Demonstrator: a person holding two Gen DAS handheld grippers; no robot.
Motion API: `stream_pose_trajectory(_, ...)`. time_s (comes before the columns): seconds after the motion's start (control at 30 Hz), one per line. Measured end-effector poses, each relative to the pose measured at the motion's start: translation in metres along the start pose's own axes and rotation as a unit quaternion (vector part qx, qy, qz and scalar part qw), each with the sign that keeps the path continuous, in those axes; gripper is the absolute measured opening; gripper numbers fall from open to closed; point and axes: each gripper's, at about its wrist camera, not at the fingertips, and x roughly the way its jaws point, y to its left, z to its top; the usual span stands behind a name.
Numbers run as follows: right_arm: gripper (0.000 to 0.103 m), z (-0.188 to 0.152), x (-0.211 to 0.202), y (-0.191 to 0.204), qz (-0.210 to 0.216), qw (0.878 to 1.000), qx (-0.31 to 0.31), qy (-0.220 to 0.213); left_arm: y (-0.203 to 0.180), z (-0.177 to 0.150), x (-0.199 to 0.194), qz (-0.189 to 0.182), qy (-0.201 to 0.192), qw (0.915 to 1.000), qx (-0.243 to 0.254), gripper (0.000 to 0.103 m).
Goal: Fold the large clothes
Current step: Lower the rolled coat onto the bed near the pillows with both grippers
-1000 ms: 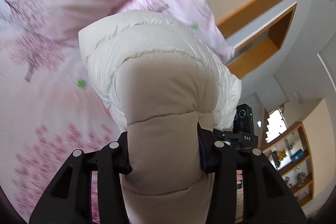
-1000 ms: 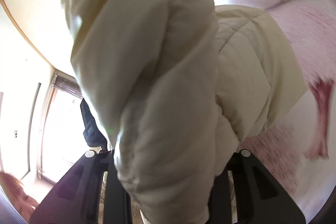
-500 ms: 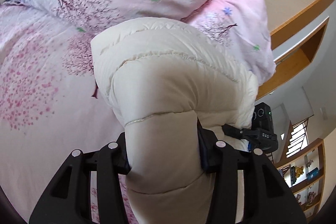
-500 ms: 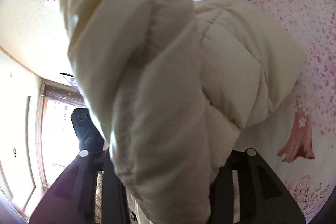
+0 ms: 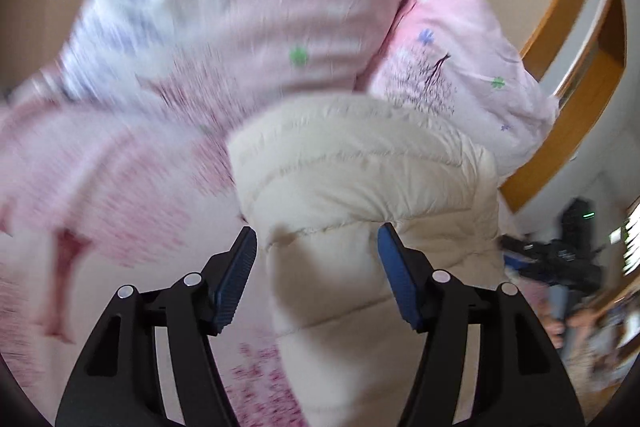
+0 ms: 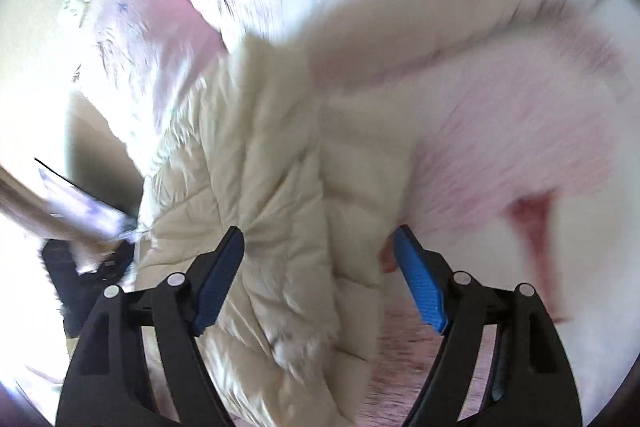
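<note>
On the bed, pink floral cover, print smeared by motion blur in both views; only patches read as tree or blossom shapes. Two pillows in the same pink fabric sit behind, soft and wrinkled; the left one is mostly streaks. Right wrist view is badly overexposed at the top, so pillow and cover edges wash into white there.

The jacket is a cream quilted puffer, thick, stitched in horizontal bands, folded into a rounded bundle lying on the cover just in front of the pillows. Its lower part runs out of frame between the fingers in both views.

Left gripper: jaws have just been opening, now spread, blue ribbed pads clear of the fabric on both sides, a jacket fold still between them. Right gripper: same, jaws just opened wide, jacket between them; the left pad looks close to the fabric, contact hard to tell, no pinch.

Wooden shelving at far right, cut off by the lens rim.
</note>
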Motion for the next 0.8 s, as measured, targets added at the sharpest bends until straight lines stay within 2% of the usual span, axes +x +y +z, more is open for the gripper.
stream_pose_trajectory(0.07,0.071,-0.016,-0.022,0.015,-0.015,0.998,-0.045,-0.048,-0.018,-0.007,-0.016,0.018,-0.019,0.999,0.035,0.07)
stream_pose_trajectory(0.1,0.06,-0.032,-0.028,0.033,-0.011,0.996,-0.073,-0.056,-0.027,-0.01,-0.019,0.024,-0.022,0.9982,0.051,0.071)
stream_pose_trajectory(0.13,0.05,-0.046,-0.033,0.048,-0.011,0.992,-0.111,-0.057,-0.036,-0.012,-0.021,0.032,-0.024,0.9968,0.069,0.071)
stream_pose_trajectory(0.2,0.037,-0.069,-0.04,0.06,-0.015,0.986,-0.159,-0.051,-0.059,-0.022,-0.023,0.046,-0.021,0.9926,0.11,0.071)
stream_pose_trajectory(0.23,0.033,-0.087,-0.037,0.073,-0.016,0.982,-0.183,-0.044,-0.066,-0.027,-0.024,0.045,-0.019,0.991,0.125,0.071)
stream_pose_trajectory(0.27,0.033,-0.111,-0.027,0.103,-0.018,0.979,-0.199,-0.038,-0.075,-0.033,-0.023,0.041,-0.014,0.9891,0.141,0.071)
stream_pose_trajectory(0.4,0.032,-0.113,0.008,0.122,-0.066,0.97,-0.233,-0.008,-0.09,-0.052,-0.01,0.043,0.016,0.9823,0.181,0.071)
stream_pose_trajectory(0.5,0.032,-0.12,0.029,0.104,-0.085,0.971,-0.222,0.016,-0.089,-0.063,0.009,0.047,0.048,0.9787,0.194,0.071)
stream_pose_trajectory(0.53,0.032,-0.115,0.03,0.088,-0.084,0.973,-0.214,0.026,-0.088,-0.065,0.015,0.046,0.058,0.9779,0.195,0.071)
stream_pose_trajectory(0.6,0.032,-0.113,0.043,0.088,-0.074,0.975,-0.204,0.041,-0.087,-0.068,0.024,0.051,0.071,0.9763,0.198,0.071)
stream_pose_trajectory(0.67,0.036,-0.103,0.038,0.083,-0.043,0.982,-0.179,0.05,-0.086,-0.069,0.028,0.054,0.075,0.9763,0.196,0.071)
stream_pose_trajectory(0.7,0.04,-0.095,0.033,0.076,-0.019,0.987,-0.156,0.046,-0.085,-0.068,0.028,0.054,0.074,0.9765,0.195,0.071)
stream_pose_trajectory(0.73,0.05,-0.082,0.024,0.067,0.012,0.993,-0.116,0.024,-0.085,-0.069,0.028,0.053,0.074,0.9768,0.194,0.071)
stream_pose_trajectory(0.8,0.069,-0.058,0.011,0.049,0.027,0.998,-0.043,-0.031,-0.085,-0.068,0.028,0.052,0.074,0.9771,0.193,0.072)
